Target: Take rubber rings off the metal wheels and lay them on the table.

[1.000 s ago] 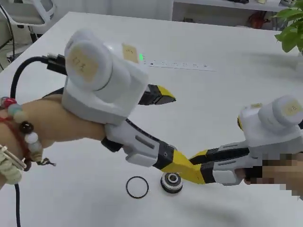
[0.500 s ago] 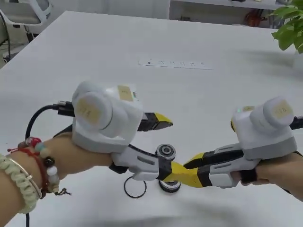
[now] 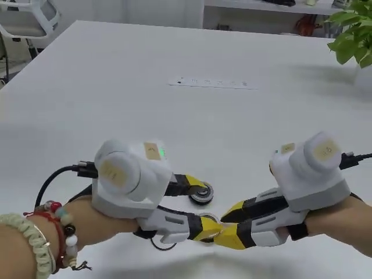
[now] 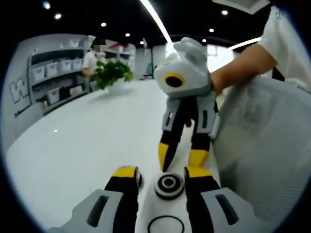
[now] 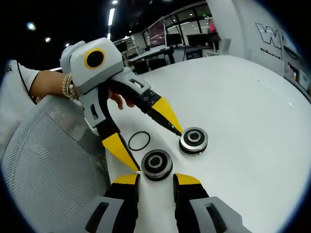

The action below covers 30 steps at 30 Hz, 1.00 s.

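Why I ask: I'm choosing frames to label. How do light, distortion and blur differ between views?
Head view: even, soft light on the white table, faint shadows, far white shelving slightly soft. Left gripper view: strong fisheye bending, glare from the bright ceiling light strip. Right gripper view: same bending, dark ceiling, yet the nearer round metal wheel looks sharp.

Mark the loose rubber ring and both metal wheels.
loose rubber ring (image 5: 129, 141): right gripper view, on its left band.
near metal wheel (image 5: 156, 164): right gripper view, on its hub.
far metal wheel (image 5: 193, 138): right gripper view, on its hub.
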Tool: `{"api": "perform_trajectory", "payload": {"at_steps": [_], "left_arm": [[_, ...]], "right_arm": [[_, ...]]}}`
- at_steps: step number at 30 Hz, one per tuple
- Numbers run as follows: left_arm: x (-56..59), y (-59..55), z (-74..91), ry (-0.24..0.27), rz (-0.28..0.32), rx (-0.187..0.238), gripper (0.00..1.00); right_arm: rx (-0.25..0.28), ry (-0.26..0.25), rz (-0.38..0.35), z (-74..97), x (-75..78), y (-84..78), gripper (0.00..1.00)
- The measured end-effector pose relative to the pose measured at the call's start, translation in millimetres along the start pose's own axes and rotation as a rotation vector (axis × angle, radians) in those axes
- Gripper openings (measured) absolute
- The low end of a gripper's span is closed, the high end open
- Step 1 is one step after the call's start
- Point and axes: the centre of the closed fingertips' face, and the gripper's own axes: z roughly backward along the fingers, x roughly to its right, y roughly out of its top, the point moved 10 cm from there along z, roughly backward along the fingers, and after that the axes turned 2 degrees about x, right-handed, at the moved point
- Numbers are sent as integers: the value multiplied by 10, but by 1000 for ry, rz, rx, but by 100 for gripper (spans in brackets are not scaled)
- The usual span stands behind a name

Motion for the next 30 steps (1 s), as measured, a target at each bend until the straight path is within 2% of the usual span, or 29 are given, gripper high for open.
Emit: {"api": "perform_trajectory", "payload": {"at_steps": [3, 6, 9, 10, 20, 22, 25, 29, 30], "left_arm": [[33, -53, -17, -15, -17, -24, 29], [39, -94, -46, -22, -21, -54, 27], [35, -111, -54, -20, -13, -65, 26], [44, -120, -52, -19, 10, -63, 25], [64, -116, -64, -28, -15, -61, 19], [69, -120, -65, -40, -9, -67, 15], [57, -155, -82, -31, -19, -70, 14], [44, -159, -89, -32, -23, -69, 14], [45, -155, -87, -32, -24, -68, 14]], "right_arm": [[-5, -3, 10, -8, 1, -8, 26], [-16, -3, 18, -21, 0, -18, 26], [-18, -2, 21, -22, -1, -20, 25], [-17, -1, 21, -22, 0, -19, 25], [-9, -9, 33, -22, 5, -10, 23], [-13, -11, 43, -31, 3, -14, 23], [-6, -28, 74, -45, 10, -11, 23], [-8, -25, 86, -71, 0, -21, 21], [-10, -16, 112, -69, -4, -20, 20]]}}
